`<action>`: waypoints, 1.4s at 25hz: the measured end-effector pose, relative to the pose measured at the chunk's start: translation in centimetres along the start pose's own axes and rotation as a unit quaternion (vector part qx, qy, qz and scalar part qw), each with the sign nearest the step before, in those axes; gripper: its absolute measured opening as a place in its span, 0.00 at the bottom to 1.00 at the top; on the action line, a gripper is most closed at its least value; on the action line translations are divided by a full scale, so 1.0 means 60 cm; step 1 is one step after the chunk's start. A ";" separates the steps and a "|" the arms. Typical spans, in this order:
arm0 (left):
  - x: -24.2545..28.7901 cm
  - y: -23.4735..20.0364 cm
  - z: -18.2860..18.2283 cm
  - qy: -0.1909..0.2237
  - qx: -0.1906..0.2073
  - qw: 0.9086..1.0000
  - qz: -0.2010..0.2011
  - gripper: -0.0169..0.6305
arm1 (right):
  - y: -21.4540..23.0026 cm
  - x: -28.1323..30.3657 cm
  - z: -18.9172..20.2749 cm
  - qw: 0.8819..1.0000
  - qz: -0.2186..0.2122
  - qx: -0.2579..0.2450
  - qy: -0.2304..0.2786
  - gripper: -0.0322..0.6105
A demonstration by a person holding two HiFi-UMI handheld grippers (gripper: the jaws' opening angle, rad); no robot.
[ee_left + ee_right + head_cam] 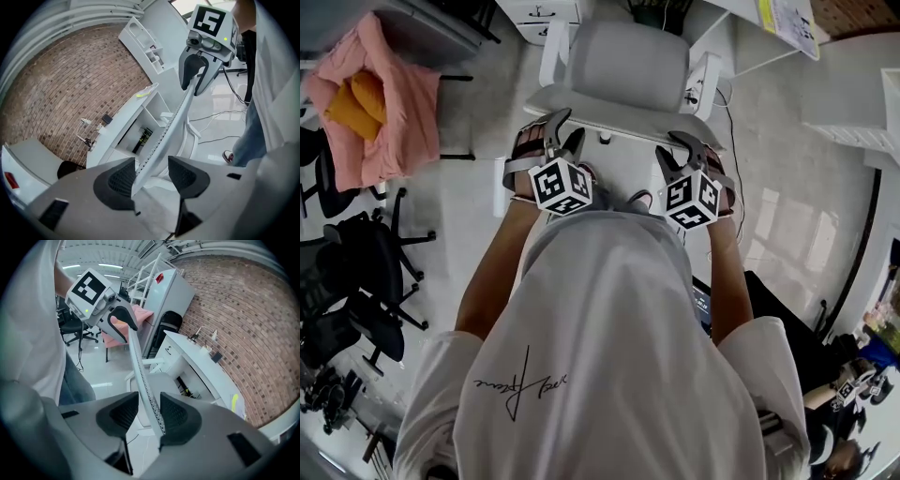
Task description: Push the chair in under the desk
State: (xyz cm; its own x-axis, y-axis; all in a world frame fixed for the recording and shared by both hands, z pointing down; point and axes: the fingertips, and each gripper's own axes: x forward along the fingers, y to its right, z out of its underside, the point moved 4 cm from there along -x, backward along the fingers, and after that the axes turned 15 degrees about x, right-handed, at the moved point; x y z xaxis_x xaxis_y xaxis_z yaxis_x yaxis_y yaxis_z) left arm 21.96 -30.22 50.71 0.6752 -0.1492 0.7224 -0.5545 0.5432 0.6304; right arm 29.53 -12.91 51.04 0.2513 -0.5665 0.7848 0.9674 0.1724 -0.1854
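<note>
A white office chair [628,61] faces the white desk [773,19], its seat toward the desk and its backrest's top edge [619,114] nearest me. My left gripper [562,131] straddles that edge near its left end. In the left gripper view the thin backrest [164,133] runs between the jaws of my left gripper [152,176], against the left pad, with a gap to the right pad. My right gripper [680,150] straddles the edge near its right end. There the backrest [140,376] lies against the right pad of my right gripper [149,416], a narrow gap on the left.
A pink cloth [380,103] is draped over a seat at the left, with black office chairs [356,272] below it. Cables [733,98] trail on the floor by the chair's right armrest. A white shelf [862,122] stands at the right. A brick wall [70,84] backs the desk [122,117].
</note>
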 end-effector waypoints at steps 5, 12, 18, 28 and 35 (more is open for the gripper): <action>-0.017 0.005 -0.007 0.009 -0.037 0.999 -0.013 0.35 | 0.002 -0.021 0.006 1.000 -0.016 0.012 0.006 0.30; -0.056 0.010 -0.020 0.052 -0.104 0.993 -0.036 0.21 | 0.002 -0.046 -0.003 0.998 -0.025 0.046 0.030 0.21; -0.090 -0.002 -0.031 0.107 -0.211 0.971 -0.020 0.08 | -0.009 -0.074 -0.046 0.989 -0.048 0.114 0.076 0.11; -0.131 -0.040 -0.038 0.184 -0.287 0.940 0.018 0.03 | -0.028 -0.104 -0.111 0.941 -0.111 0.288 0.138 0.09; -0.182 -0.103 -0.050 0.255 -0.376 0.891 0.023 0.03 | -0.038 -0.137 -0.183 0.922 -0.099 0.324 0.189 0.09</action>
State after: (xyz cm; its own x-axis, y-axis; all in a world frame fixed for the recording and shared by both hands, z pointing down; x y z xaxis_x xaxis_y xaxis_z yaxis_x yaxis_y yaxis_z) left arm 19.50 -29.47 38.07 0.8992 0.1786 0.3995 -0.2350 0.9672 0.0965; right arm 25.57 -17.50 38.51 0.1834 -0.8578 0.4801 0.8054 0.4112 0.4270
